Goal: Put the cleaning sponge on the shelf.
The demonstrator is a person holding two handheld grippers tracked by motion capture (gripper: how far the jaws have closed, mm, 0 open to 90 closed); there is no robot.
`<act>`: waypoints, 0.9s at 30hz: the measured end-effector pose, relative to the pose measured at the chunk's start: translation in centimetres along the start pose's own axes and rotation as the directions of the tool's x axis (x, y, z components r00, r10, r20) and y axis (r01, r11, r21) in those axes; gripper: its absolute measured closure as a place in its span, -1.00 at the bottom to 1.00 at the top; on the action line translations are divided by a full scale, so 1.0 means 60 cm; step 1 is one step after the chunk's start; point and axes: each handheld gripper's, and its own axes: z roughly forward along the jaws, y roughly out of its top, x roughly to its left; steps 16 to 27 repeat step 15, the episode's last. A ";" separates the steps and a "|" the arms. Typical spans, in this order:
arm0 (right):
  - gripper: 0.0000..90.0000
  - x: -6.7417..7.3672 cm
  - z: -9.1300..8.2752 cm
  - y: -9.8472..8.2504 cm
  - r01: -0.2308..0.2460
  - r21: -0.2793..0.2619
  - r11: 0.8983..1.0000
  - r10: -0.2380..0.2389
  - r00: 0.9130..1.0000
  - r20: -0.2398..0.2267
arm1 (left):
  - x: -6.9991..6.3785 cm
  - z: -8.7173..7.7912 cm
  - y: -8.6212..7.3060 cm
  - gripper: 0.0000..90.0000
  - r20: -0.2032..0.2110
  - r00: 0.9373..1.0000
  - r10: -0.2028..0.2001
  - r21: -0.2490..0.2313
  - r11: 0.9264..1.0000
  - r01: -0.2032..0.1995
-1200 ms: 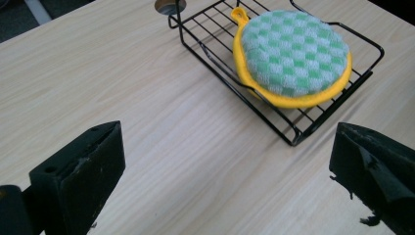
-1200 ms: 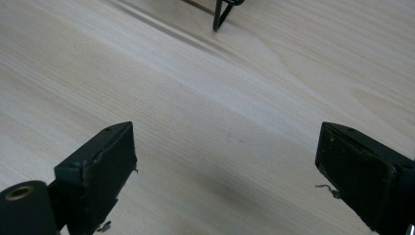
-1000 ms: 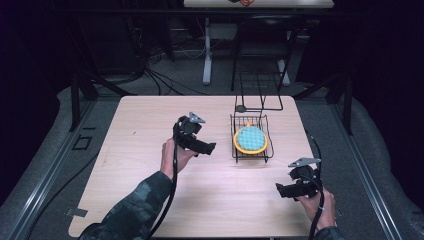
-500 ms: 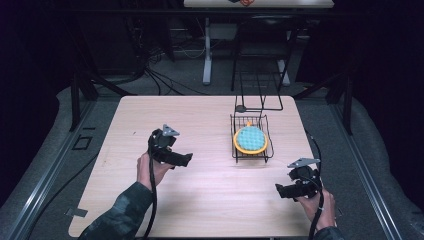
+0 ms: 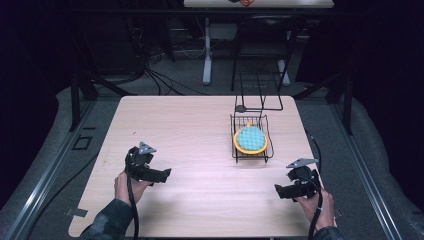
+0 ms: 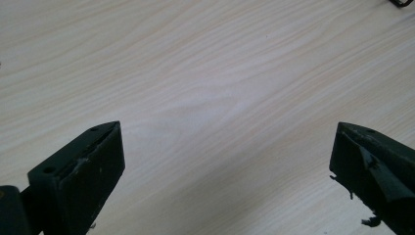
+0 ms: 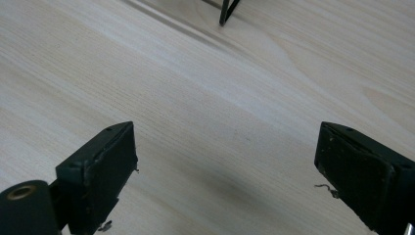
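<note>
On table (image 5: 200, 125) near edge, L tongs (image 5: 165, 175) & R tongs (image 5: 278, 191) wide, empty; blue pad (image 5: 250, 138) in wire basket (image 5: 235, 145)

On the pale wooden counter (image 5: 200, 130), a black wire basket (image 5: 251, 156) sits right of centre in the high view, with a round blue-and-orange mat (image 5: 250, 139) lying in it. Behind the basket, toward the frame's top, stands a black wire rack (image 5: 260, 97). The left tongs (image 5: 165, 175) are at lower left, the right tongs (image 5: 278, 191) at lower right, both well apart from the basket.
</note>
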 end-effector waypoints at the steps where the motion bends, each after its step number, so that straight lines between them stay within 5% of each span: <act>1: -0.82 0.000 0.000 0.000 -0.001 0.000 1.000 0.001 1.000 -0.002 | 0.002 0.001 -0.007 -1.00 0.005 1.000 0.001 -0.002 1.000 -0.001; 11: -0.82 -0.006 0.004 -0.001 -0.007 -0.001 1.000 0.007 1.000 -0.003 | 0.000 0.010 -0.008 -1.00 0.061 0.998 0.018 -0.039 0.999 -0.016; 27: -0.81 -0.006 0.002 0.000 -0.004 0.005 1.000 0.004 1.000 -0.005 | 0.011 0.017 -0.008 -1.00 0.067 0.998 0.016 -0.020 1.000 -0.015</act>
